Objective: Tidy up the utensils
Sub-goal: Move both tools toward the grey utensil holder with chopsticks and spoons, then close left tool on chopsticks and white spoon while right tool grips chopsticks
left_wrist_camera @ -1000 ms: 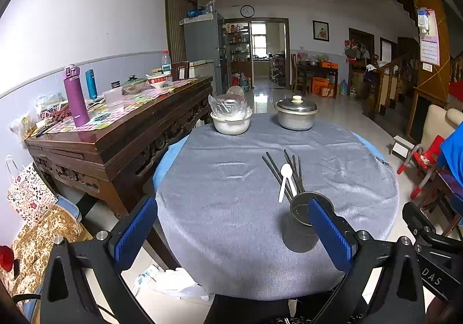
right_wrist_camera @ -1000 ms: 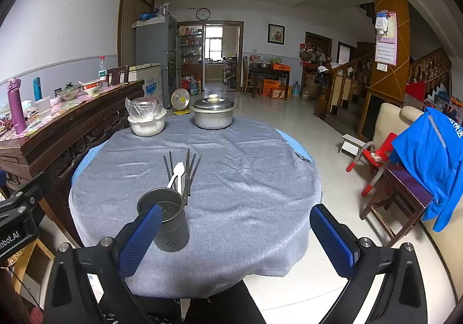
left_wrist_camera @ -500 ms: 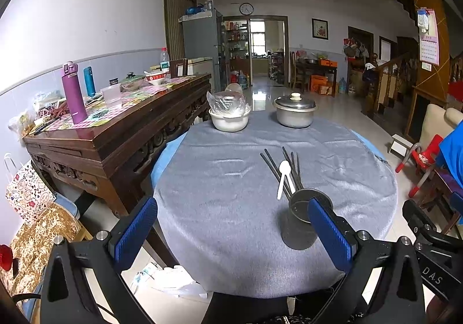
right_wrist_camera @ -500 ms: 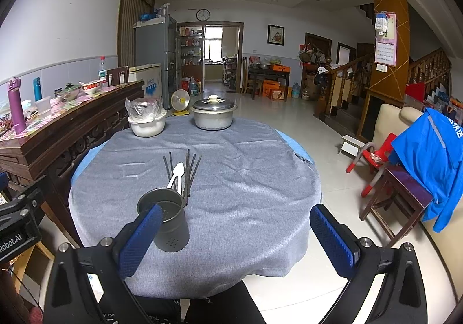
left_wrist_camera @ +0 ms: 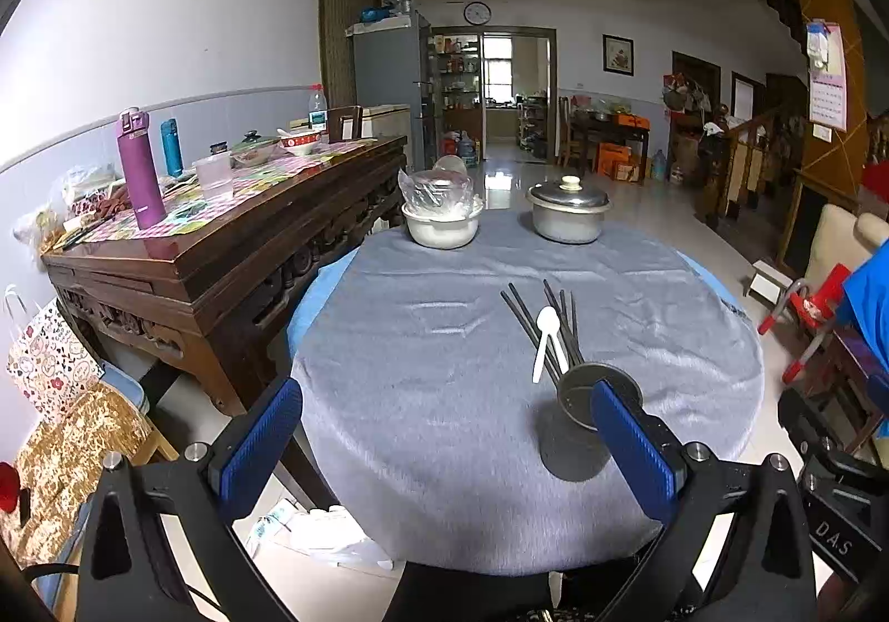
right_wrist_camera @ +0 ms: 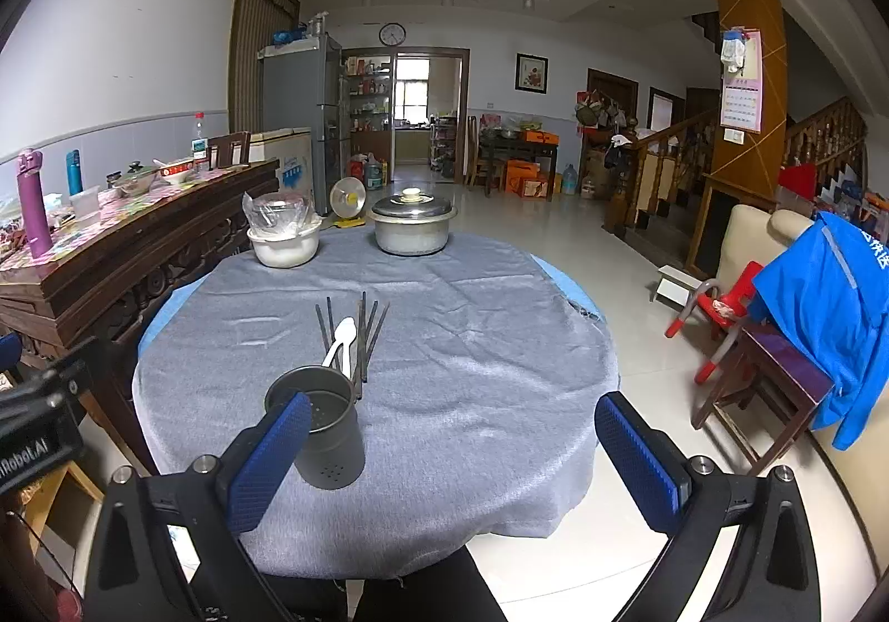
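Note:
A dark metal utensil holder (right_wrist_camera: 318, 433) stands upright on the grey tablecloth (right_wrist_camera: 478, 344), near the table's front; it also shows in the left wrist view (left_wrist_camera: 578, 411). Behind it lie several dark chopsticks (right_wrist_camera: 369, 333) and a white plastic spoon (right_wrist_camera: 340, 338), flat on the cloth; in the left wrist view the chopsticks (left_wrist_camera: 561, 322) and the spoon (left_wrist_camera: 543, 338) lie just beyond the holder. My left gripper (left_wrist_camera: 444, 444) is open and empty, short of the table edge. My right gripper (right_wrist_camera: 455, 455) is open and empty, with the holder beside its left finger.
A lidded metal pot (right_wrist_camera: 412, 226) and a plastic-covered white bowl (right_wrist_camera: 283, 238) stand at the table's far side. A carved wooden sideboard (left_wrist_camera: 222, 255) with bottles stands left. A chair with a blue jacket (right_wrist_camera: 822, 322) stands right.
The left wrist view has shifted slightly, with the table sitting a little higher and nearer. The right gripper has not moved. Both stay open.

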Demonstrator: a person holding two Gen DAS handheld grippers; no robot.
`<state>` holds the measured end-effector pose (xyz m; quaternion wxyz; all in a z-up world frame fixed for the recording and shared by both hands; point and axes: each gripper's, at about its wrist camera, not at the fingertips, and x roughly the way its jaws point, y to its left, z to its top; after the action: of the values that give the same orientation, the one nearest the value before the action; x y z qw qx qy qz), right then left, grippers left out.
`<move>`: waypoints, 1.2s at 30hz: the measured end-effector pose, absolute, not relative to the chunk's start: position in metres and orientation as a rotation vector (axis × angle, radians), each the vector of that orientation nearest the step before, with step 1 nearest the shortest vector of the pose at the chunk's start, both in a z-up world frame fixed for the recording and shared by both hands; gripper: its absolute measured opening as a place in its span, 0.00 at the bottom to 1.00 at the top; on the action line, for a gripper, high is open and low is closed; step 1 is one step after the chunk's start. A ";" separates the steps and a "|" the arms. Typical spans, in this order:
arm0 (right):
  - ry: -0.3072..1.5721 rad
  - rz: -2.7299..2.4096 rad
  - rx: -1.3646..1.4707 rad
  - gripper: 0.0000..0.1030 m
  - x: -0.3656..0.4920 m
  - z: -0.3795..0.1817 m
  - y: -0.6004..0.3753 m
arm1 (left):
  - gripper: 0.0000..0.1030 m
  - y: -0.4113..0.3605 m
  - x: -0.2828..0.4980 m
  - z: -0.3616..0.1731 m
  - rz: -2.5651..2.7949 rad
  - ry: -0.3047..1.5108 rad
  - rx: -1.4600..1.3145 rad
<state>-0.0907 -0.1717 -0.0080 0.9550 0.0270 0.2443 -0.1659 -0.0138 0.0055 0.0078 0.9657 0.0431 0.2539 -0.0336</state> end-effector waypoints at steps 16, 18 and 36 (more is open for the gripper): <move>0.538 -0.201 0.109 1.00 -0.020 -0.006 -0.212 | 1.00 0.029 0.085 -0.006 -0.023 0.658 0.036; 0.554 -0.136 0.131 1.00 0.003 -0.007 -0.222 | 1.00 0.029 0.108 -0.016 -0.033 0.690 0.041; 0.980 0.222 0.417 0.55 0.328 -0.121 -0.287 | 0.65 -0.055 0.300 -0.133 -0.359 1.021 0.026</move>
<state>0.3282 -0.2870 -0.1205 0.8557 0.1983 0.4662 0.1058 0.3003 -0.0545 -0.1330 0.8572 0.0123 0.4858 -0.1706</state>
